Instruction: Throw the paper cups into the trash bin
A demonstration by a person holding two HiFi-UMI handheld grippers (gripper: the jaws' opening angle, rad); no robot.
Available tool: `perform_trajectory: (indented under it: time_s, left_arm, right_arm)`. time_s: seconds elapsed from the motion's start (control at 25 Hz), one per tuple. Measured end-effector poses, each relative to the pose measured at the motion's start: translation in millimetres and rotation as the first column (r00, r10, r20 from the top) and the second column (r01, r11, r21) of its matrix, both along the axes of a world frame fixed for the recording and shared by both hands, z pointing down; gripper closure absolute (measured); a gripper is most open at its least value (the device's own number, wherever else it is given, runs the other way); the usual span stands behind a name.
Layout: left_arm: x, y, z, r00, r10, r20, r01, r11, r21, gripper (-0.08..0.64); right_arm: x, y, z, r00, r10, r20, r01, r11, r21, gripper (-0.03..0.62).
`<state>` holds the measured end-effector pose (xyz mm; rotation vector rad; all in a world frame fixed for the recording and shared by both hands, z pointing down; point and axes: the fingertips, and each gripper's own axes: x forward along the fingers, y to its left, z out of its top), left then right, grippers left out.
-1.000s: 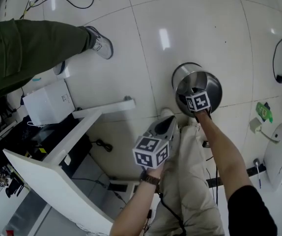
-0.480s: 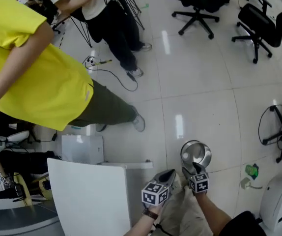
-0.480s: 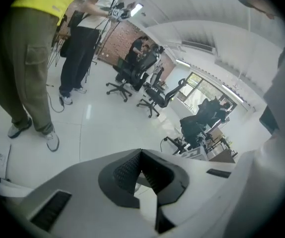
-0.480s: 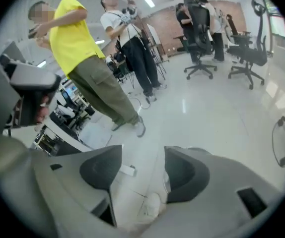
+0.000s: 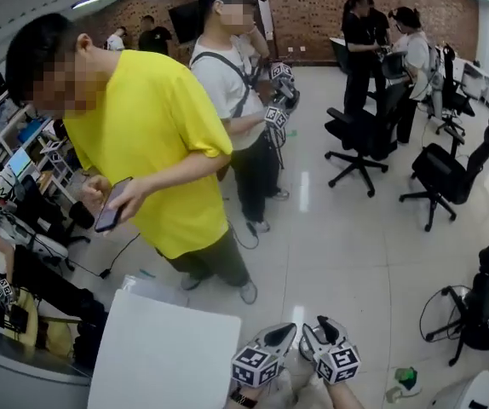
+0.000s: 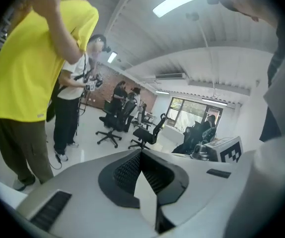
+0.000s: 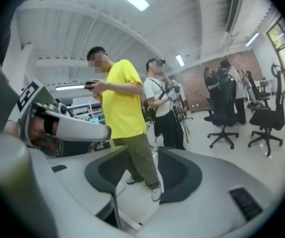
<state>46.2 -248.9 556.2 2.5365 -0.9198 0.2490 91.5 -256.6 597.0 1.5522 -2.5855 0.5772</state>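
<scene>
**A:** Are either of the grippers holding anything?

**B:** Nope. The left gripper (image 5: 280, 335) has its jaws pressed together on nothing. The right gripper (image 5: 319, 326) has just been closing and sits partway apart, with nothing between. No paper cups or trash bin show in any view.

**A:** Risks?

**B:** The person in yellow (image 5: 155, 143) is near, and the white table (image 5: 163, 352) is just beside the left gripper. Swing down blind and you could clip either. The office chairs (image 5: 359, 147) are well apart.

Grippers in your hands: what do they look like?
Both the left gripper and right gripper are pale grey moulded shells with black ribbed pads inside the jaws. Each carries a white cube printed with black square markers. The right gripper's jaws have just been closing, with nothing between them.
</scene>
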Motion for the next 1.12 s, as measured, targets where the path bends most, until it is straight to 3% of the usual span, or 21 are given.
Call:
perform_trajectory:
  time_s: [0.2, 0.36, 0.52, 0.76, 0.84, 0.96, 1.12]
  left_arm:
    - [-25, 23, -98, 0.995, -0.013, -0.099, 0.029, 0.987, 0.157, 0.560]
    - [-37, 43, -152, 0.993, 0.003, -0.116, 0.028, 0.964, 0.266, 0.560]
    - [-34, 69, -176, 0.988, 0.004, -0.156, 0.040, 0.959, 0.282, 0.560]
    - [-23, 115, -205, 0.992, -0.006, -0.124, 0.048, 0.940, 0.338, 0.560]
    - [-18, 133, -205, 0.993, -0.034, -0.114, 0.070, 0.941, 0.331, 0.560]
    - [1, 152, -189, 0.993, -0.079, -0.087, 0.101, 0.951, 0.292, 0.560]
    - [10, 178, -189, 0.987, -0.143, -0.070, 0.157, 0.948, 0.278, 0.560]
  right_arm:
    - [-27, 33, -117, 0.997, -0.072, -0.006, 0.072, 0.983, 0.171, 0.457]
    - [-45, 49, -184, 0.993, -0.119, -0.026, 0.121, 0.952, 0.280, 0.503]
    - [-46, 68, -226, 0.990, -0.140, -0.032, 0.142, 0.923, 0.357, 0.503]
    - [-33, 114, -269, 0.987, -0.160, -0.015, 0.151, 0.893, 0.425, 0.503]
    - [-26, 134, -270, 0.980, -0.199, -0.001, 0.181, 0.887, 0.424, 0.503]
    - [-11, 162, -265, 0.966, -0.256, 0.032, 0.221, 0.885, 0.410, 0.586]
    - [-4, 194, -254, 0.958, -0.285, 0.040, 0.249, 0.891, 0.379, 0.586]
